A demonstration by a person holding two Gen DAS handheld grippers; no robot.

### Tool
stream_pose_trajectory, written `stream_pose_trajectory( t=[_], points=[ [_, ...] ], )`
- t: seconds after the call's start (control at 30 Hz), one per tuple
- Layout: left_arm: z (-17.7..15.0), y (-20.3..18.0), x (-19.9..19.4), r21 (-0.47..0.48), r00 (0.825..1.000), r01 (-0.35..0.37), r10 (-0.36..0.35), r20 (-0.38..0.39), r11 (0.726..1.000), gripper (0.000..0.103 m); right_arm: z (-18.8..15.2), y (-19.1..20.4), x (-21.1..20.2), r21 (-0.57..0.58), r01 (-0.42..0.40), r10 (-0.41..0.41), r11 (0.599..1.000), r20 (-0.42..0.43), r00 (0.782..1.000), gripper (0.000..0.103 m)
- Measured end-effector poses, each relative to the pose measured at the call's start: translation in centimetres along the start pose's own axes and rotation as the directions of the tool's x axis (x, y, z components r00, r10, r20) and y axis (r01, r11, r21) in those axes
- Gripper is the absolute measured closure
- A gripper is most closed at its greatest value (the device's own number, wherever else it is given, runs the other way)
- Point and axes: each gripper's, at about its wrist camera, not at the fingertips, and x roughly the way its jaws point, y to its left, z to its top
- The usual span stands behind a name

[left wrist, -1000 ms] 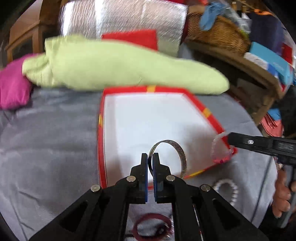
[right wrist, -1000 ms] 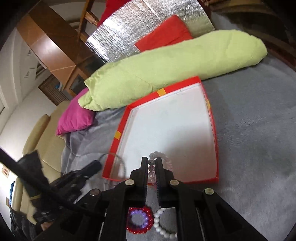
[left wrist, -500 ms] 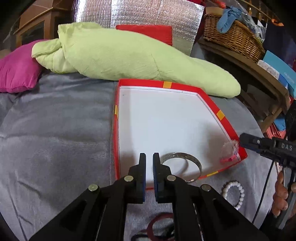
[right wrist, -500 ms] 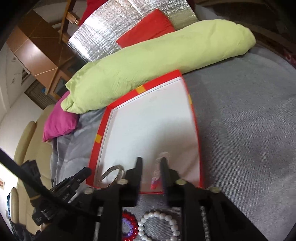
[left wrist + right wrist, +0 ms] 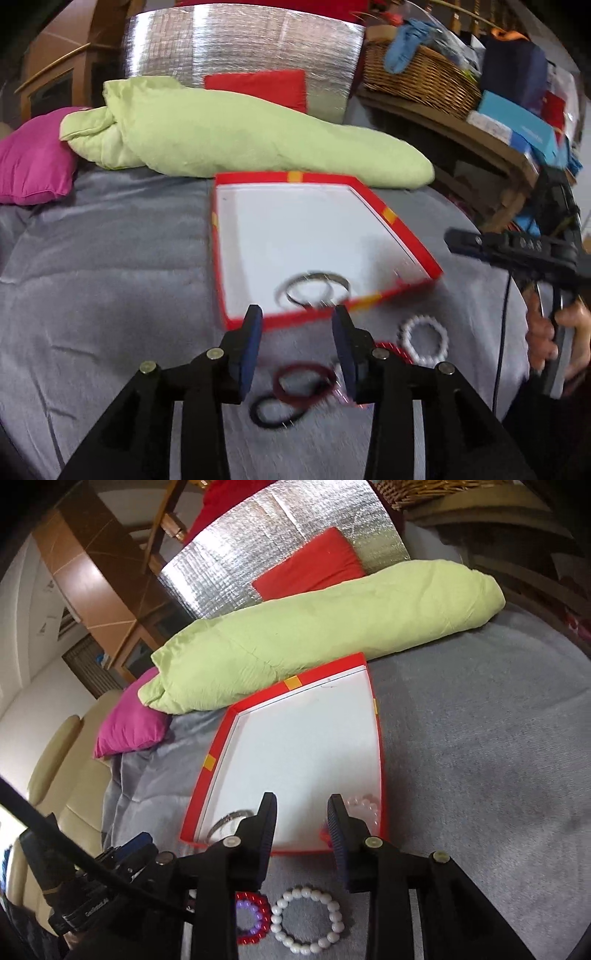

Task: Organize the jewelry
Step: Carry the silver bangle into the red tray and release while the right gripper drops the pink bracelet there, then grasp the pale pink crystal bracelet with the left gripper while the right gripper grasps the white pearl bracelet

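A grey blanket [image 5: 110,295] covers the bed, with a long green pillow [image 5: 240,136] behind a red box lid [image 5: 406,236]. In the lid's near end lie a silver bangle [image 5: 317,288] and a clear bead bracelet [image 5: 364,808]. Left tool [image 5: 297,332] has just been opening, empty; right tool [image 5: 301,827] stands spread, empty. White pearl bracelet [image 5: 306,919], red bead bracelet [image 5: 253,919], maroon bangle [image 5: 304,382] and black band [image 5: 275,411] lie on the blanket before the lid

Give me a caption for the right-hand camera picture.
Open right gripper hovers at red box holding two bracelets; white bead bracelet waits outside on grey blanket.
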Motion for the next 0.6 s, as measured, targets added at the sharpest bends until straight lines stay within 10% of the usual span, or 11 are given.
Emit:
stream_pose_trajectory(
  t=[0.6],
  points=[
    [-4.4, -5.8, 2.7, 0.098, 0.973, 0.159, -0.139, -0.186, 0.982, 0.056, -4.8, -1.3, 1.0, -0.155, 0.053, -0.096, 0.987, -0.286, 0.954, 0.072]
  ],
)
